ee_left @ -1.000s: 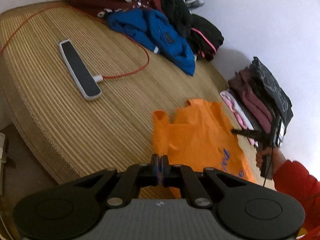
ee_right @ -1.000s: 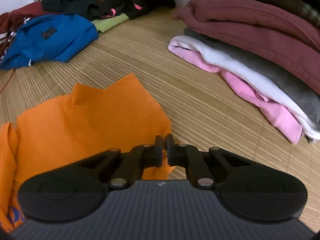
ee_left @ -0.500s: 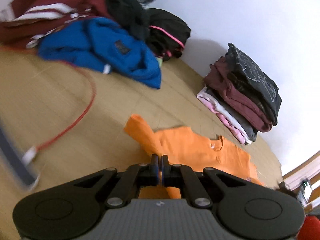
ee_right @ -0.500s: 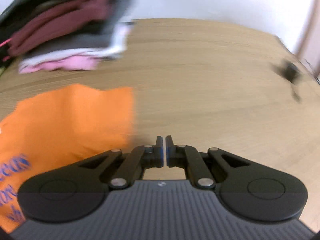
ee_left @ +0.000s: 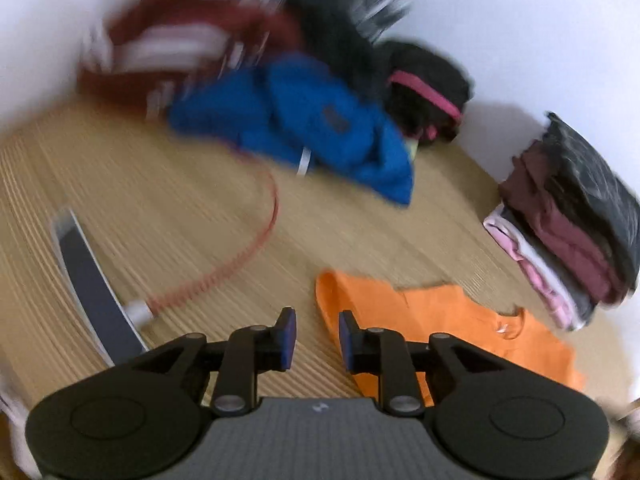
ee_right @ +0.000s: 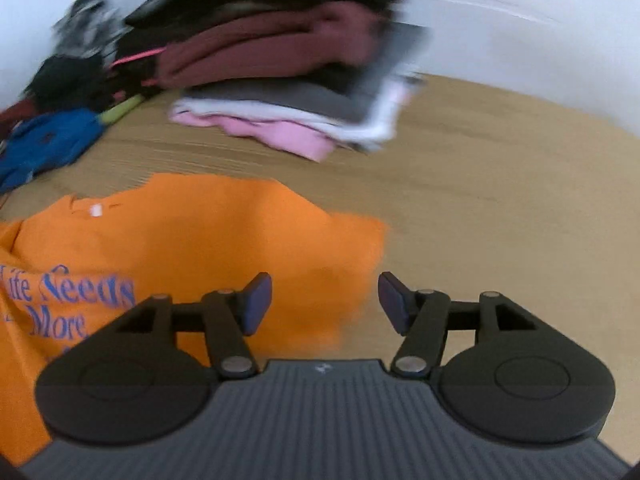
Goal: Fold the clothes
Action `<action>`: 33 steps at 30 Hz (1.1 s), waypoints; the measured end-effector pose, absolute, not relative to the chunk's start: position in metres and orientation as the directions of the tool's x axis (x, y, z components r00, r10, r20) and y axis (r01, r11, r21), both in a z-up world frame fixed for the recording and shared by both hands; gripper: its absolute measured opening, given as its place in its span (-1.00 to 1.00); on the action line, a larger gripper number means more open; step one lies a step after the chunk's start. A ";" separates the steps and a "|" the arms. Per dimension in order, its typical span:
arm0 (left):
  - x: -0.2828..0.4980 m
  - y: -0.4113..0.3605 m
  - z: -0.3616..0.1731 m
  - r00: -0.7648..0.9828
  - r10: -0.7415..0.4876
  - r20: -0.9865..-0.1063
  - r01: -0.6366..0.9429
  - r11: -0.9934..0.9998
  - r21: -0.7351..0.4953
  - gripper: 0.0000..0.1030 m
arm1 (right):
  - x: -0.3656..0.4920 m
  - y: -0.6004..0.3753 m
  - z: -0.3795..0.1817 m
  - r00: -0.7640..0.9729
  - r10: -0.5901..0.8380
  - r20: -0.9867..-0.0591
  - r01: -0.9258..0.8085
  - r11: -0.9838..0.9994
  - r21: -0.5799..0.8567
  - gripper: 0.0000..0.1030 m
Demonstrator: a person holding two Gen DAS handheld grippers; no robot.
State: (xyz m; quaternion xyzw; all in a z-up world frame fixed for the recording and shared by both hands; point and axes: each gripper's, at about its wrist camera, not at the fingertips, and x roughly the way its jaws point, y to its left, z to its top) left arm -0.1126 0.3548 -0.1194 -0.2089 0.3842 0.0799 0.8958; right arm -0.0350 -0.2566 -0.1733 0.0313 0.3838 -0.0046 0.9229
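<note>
Bamboo matting (ee_left: 168, 216) covered the whole work surface, and everything else is placed here relative to the orange shirt (ee_right: 208, 248) lying spread flat on it, print side up. Beyond the shirt's far side, against the white wall, sat a loose heap (ee_left: 280, 92) of maroon, blue and black clothes, blurred in both views. Past the shirt's collar end stood a neat folded stack (ee_right: 288, 80), dark on top, then maroon, grey, white and pink, near the shirt but not touching it. Off the shirt's sleeve end lay a long white-edged dark device (ee_left: 96, 304) with a red cable (ee_left: 240, 256) curling away from it.

The right gripper (ee_right: 325, 302) hung over the shirt's edge with its fingers spread wide and nothing between them. The left gripper (ee_left: 317, 334) hovered just beside the sleeve, its blue pads parted and empty too.

The shirt lay unfolded, so it fitted either a garment just laid out or one being smoothed before a fold. The likely troubles: a pinch that catches only the top layer would drag the shirt askew instead of lifting a clean edge, a wide sweep could knock the stack's corner, and the cable could snag the left gripper.

The blue print on the shirt read "Life Needs" above "More"; the rest was cut off. A small white tag (ee_right: 96, 211) at the collar was unreadable.
</note>
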 end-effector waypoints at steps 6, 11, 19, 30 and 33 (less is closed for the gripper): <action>-0.038 0.254 -0.108 0.688 -0.230 -0.688 0.075 0.966 -0.248 0.11 | 0.055 -0.237 -0.187 0.606 0.075 -0.792 -0.153 0.988 -0.024 0.19; 0.016 0.202 -0.129 0.582 -0.287 -0.761 0.219 0.956 -0.193 0.00 | 0.063 -0.205 -0.198 0.624 0.090 -0.777 -0.161 0.987 -0.015 -0.38; 0.045 0.194 -0.182 0.466 -0.170 -0.868 0.139 0.983 -0.118 0.00 | 0.032 -0.202 -0.207 0.684 -0.052 -0.728 0.014 0.998 -0.058 -0.83; 0.100 0.141 -0.179 0.549 -0.215 -0.808 0.259 0.962 -0.080 0.16 | 0.031 -0.242 -0.205 0.688 -0.222 -0.691 0.172 0.975 -0.141 -0.84; 0.100 0.140 -0.172 0.546 -0.221 -0.808 0.196 0.971 -0.133 -0.01 | 0.010 -0.259 -0.202 0.689 -0.202 -0.696 0.189 0.977 -0.097 -0.83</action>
